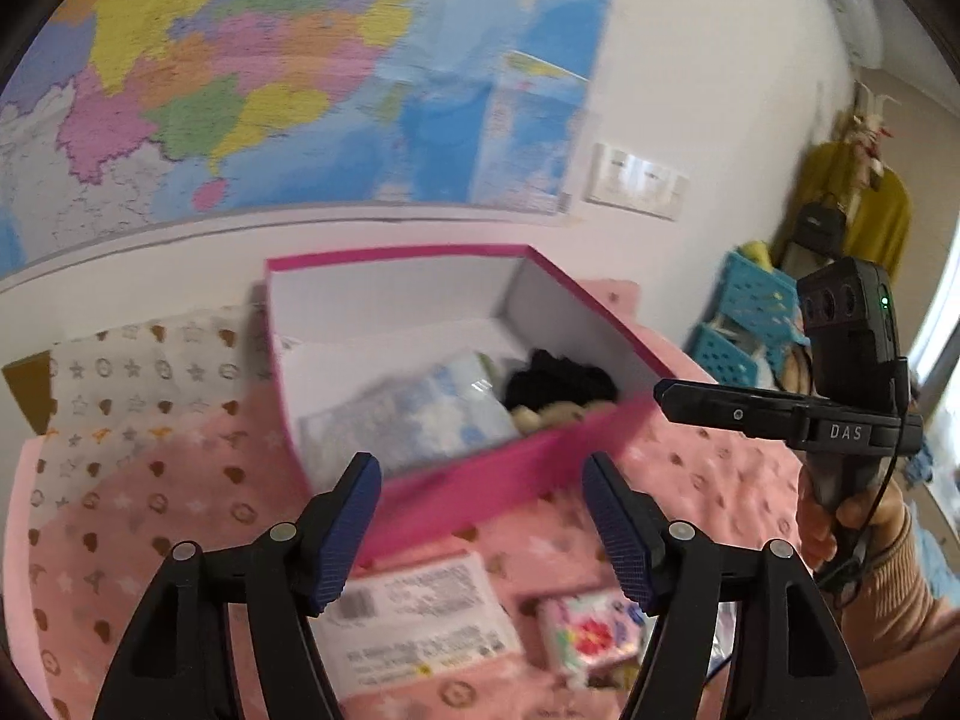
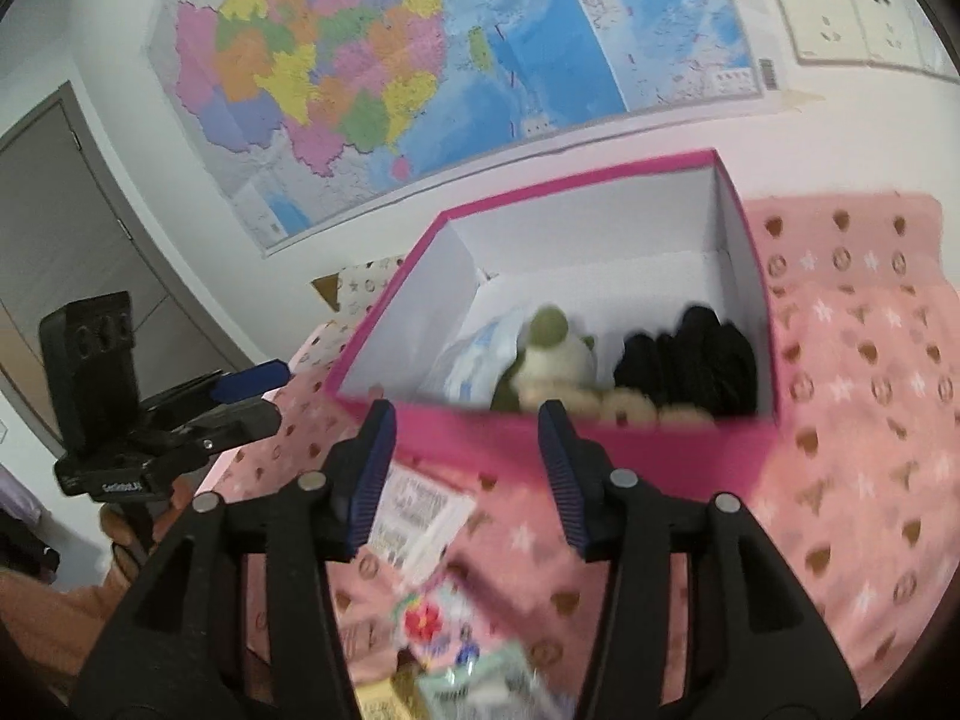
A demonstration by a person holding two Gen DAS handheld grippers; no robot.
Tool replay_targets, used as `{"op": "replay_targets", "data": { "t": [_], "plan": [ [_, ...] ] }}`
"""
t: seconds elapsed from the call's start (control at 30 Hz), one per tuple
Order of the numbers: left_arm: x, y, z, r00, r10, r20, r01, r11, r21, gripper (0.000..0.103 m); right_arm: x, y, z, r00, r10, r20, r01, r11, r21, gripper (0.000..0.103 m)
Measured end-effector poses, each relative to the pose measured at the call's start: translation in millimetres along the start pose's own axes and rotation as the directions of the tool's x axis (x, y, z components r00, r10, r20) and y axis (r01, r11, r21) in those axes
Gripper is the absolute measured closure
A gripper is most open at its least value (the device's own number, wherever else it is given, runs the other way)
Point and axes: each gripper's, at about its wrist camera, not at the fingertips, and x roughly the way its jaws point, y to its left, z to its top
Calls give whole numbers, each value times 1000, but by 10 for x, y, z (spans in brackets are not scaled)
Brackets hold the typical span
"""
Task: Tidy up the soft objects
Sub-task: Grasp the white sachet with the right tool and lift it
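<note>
A pink box [image 1: 480, 474] with white inner walls stands open on a pink patterned blanket [image 1: 150, 516]. It holds a blue-and-white packet [image 1: 414, 414], a black soft item [image 1: 558, 384] and a green-and-white plush toy [image 2: 549, 360]. My left gripper [image 1: 480, 468] is open just in front of the box's near wall, with nothing between its fingers. My right gripper [image 2: 467, 420] is also open and empty before the box [image 2: 600, 444]. In the left wrist view the right gripper [image 1: 666, 393] shows by the box's right corner. A white labelled packet [image 1: 420, 618] and a flowered packet [image 1: 591, 630] lie on the blanket below the grippers.
A large coloured map [image 1: 270, 72] hangs on the wall behind the box, with wall sockets [image 1: 636, 180] to its right. Blue plastic baskets [image 1: 744, 312] stand at the far right. A greenish packet [image 2: 492, 684] lies at the near edge. A person's hand [image 1: 840, 516] holds the right gripper.
</note>
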Motion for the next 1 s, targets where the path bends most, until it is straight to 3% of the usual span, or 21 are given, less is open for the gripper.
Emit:
{"op": "replay_targets", "data": {
  "t": [0.23,0.5,0.87,0.9,0.97,1.0],
  "plan": [
    [148,-264,-404,990,-85,-109,87,996,17,32,-194,-289,-659,995,-51,-87,61,991,116,50],
    [336,-536,-770,955,-188,-228,195,981,8,32,-354,-464,-1229,989,-46,-142,79,968,238,50],
    [519,-894,-949,907,-273,-321,302,952,42,32,-336,-369,-1345,993,-37,-116,63,971,230,50],
    [537,-905,-960,904,-275,-327,304,952,40,32,-319,-363,-1334,992,-47,-119,73,972,222,51],
    [571,-909,-979,898,-281,-339,309,950,31,32,-276,-349,-1323,989,-71,-128,96,975,200,65],
    [587,-911,-987,895,-285,-344,312,950,25,32,-267,-359,-1319,989,-74,-127,98,975,197,77]
  ]
}}
